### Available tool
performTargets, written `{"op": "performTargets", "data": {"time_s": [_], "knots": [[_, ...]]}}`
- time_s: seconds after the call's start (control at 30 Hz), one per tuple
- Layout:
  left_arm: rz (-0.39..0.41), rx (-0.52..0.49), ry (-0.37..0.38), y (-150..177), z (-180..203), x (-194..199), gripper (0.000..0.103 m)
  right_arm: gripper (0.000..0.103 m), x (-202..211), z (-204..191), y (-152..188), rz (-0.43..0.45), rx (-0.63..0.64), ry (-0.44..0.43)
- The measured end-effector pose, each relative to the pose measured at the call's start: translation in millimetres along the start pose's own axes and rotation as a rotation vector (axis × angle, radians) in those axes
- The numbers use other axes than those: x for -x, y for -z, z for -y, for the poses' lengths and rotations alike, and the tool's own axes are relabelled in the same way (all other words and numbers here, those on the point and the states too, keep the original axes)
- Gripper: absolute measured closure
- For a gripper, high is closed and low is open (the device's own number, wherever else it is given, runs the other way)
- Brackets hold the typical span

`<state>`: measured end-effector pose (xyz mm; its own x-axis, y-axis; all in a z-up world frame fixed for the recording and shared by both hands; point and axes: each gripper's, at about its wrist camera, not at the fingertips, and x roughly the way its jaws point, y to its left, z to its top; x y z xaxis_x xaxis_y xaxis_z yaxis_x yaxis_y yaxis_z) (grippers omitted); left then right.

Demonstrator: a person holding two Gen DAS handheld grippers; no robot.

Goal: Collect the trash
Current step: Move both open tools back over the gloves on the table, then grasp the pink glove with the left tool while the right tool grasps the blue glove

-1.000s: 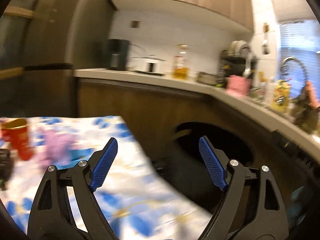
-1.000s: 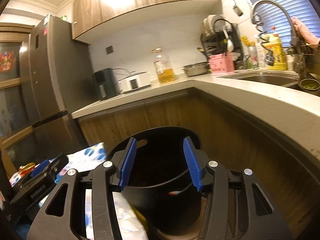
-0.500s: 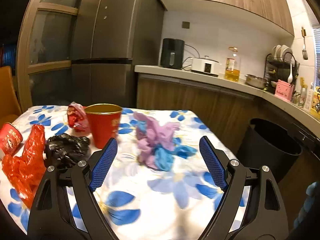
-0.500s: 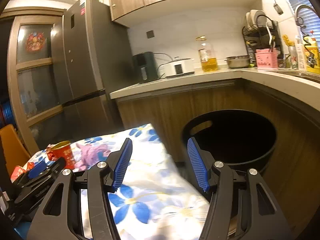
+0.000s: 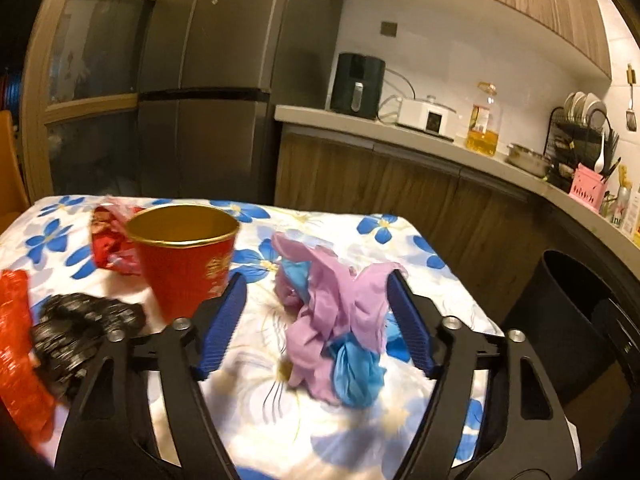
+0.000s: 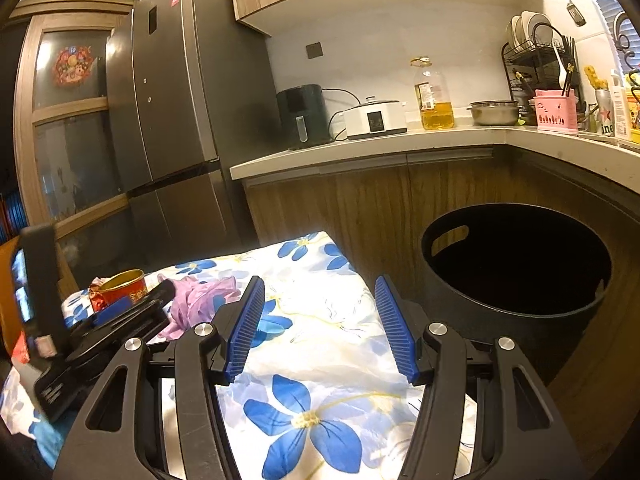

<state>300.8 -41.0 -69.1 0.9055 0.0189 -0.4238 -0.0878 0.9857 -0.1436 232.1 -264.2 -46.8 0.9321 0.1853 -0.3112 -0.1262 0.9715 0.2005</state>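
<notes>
The left tool (image 5: 316,320) hung low over the flowered worktop (image 5: 360,436) with its jaws apart and just narrowing, set either side of a crumpled wad of purple and blue gloves (image 5: 332,320). The right-hand pad (image 5: 410,326) looked to brush the wad's edge, but the left pad stood clear, so nothing was gripped yet; the straddle suggested the gloves were the next piece to lift. Beside them stood a red paper cup (image 5: 184,256), with a red wrapper (image 5: 110,246) behind it, a black bag (image 5: 76,332) in front and red plastic (image 5: 18,356) at the near edge, all apparently waiting their turn. The right tool (image 6: 318,328) hovered empty, its jaws apart, over the worktop corner nearest the black bin (image 6: 516,268), which stood on the floor against the cabinets, probably for short drops.
</notes>
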Motion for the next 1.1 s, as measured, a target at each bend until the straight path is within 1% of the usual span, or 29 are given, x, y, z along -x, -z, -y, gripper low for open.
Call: {"op": "performTargets", "data": {"time_s": [0.03, 0.07, 0.1, 0.17, 0.27, 0.33, 0.43, 0.57, 0.6, 0.73, 0.83, 0.9, 0.97, 1.03, 1.1], "knots": [[-0.017, -0.009, -0.001, -0.3, 1.5, -7.5, 0.046, 0.045, -2.2, -0.3, -0.1, 0.000, 0.003, 0.001], [-0.033, -0.013, 0.006, -0.3, 2.4, -13.0, 0.056, 0.046, -3.5, 0.5, 0.2, -0.001, 0.006, 0.001], [-0.047, -0.014, 0.010, 0.2, 2.2, -16.7, 0.062, 0.046, -6.0, 0.6, 0.4, -0.003, 0.009, 0.002], [-0.074, -0.006, 0.022, 1.6, 0.8, -23.3, 0.083, 0.046, -9.3, 2.3, 1.2, -0.008, 0.007, 0.004], [-0.077, 0.005, 0.050, 3.5, -3.2, -24.2, 0.099, 0.046, -12.5, 2.7, 2.3, -0.014, 0.000, 0.004], [-0.057, 0.006, 0.057, 3.7, -3.9, -17.2, 0.102, 0.046, -13.6, 1.7, 3.1, -0.018, 0.000, 0.002], [-0.012, 0.015, 0.075, 1.5, -4.8, 1.8, 0.103, 0.046, -13.7, 0.1, 3.6, -0.020, 0.006, -0.003], [0.082, 0.064, 0.104, -6.8, -16.3, 47.2, 0.103, 0.046, -15.3, -6.7, 5.6, -0.036, 0.015, -0.025], [0.108, 0.078, 0.102, -8.1, -21.2, 61.1, 0.103, 0.046, -16.2, -9.5, 5.8, -0.038, 0.019, -0.032], [0.163, 0.135, 0.075, -8.5, -40.1, 97.6, 0.103, 0.045, -27.5, -26.8, 8.9, -0.070, 0.031, -0.075], [0.188, 0.142, 0.035, -4.7, -50.6, 115.5, 0.103, 0.045, -44.5, -47.3, 15.8, -0.116, 0.040, -0.118], [0.190, 0.144, 0.022, -2.7, -57.6, 123.0, 0.103, 0.045, -57.9, -61.6, 21.8, -0.147, 0.060, -0.134], [0.189, 0.156, 0.015, -0.5, -65.4, 130.7, 0.103, 0.045, -72.3, -75.3, 27.8, -0.188, 0.081, -0.147], [0.189, 0.162, 0.012, -1.3, -70.0, 134.3, 0.103, 0.045, -82.5, -82.7, 31.7, -0.221, 0.082, -0.166], [0.196, 0.167, 0.011, -2.0, -75.3, 140.0, 0.103, 0.045, -91.2, -88.0, 35.5, -0.253, 0.090, -0.167]]}}
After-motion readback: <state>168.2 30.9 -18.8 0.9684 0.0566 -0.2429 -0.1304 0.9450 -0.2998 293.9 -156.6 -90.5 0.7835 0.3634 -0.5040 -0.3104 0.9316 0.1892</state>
